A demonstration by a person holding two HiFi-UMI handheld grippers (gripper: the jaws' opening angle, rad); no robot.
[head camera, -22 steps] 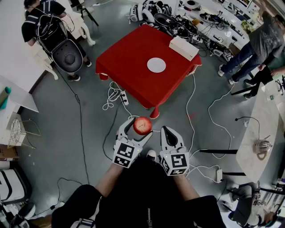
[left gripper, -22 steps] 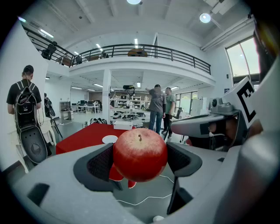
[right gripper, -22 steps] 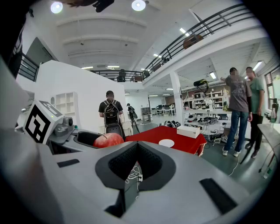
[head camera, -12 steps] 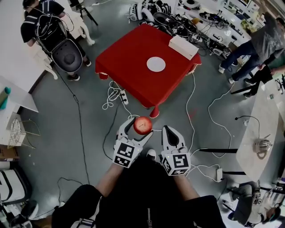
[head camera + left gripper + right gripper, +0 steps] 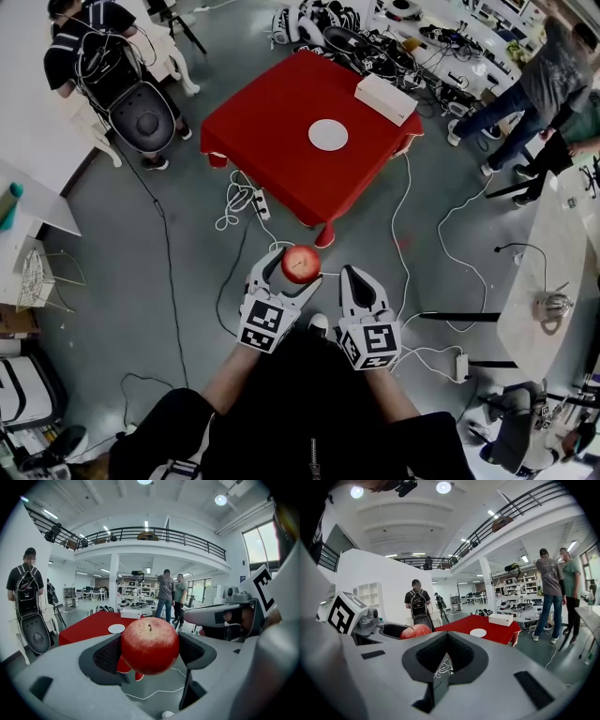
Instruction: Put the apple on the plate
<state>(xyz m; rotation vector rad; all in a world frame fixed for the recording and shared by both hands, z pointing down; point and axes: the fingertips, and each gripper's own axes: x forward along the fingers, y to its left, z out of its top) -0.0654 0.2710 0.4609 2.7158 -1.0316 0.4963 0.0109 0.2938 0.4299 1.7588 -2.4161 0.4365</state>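
Note:
A red apple (image 5: pixel 300 263) hangs above the grey floor, pinched between the pads of my left gripper (image 5: pixel 292 262). Seen from the left gripper view, the apple (image 5: pixel 150 645) fills the gap in the left gripper (image 5: pixel 150 657), stem up. My right gripper (image 5: pixel 357 277) is beside it on the right, shut and empty. In the right gripper view the right gripper (image 5: pixel 446 643) has its jaws together, and the apple (image 5: pixel 415 631) shows at the left. The white plate (image 5: pixel 328 135) lies on the red-clothed table (image 5: pixel 267 127) ahead, well beyond both grippers. It also shows as the plate (image 5: pixel 116 628) and the plate (image 5: pixel 478 633).
A white box (image 5: pixel 386 99) sits at the table's far right edge. Cables and a power strip (image 5: pixel 261 204) lie on the floor between me and the table. A person with a backpack (image 5: pixel 94 47) stands far left, two people (image 5: pixel 553 80) far right, and a white table (image 5: pixel 553 272) stands at right.
The apple and both grippers hold their place. The people at the far right have shifted slightly.

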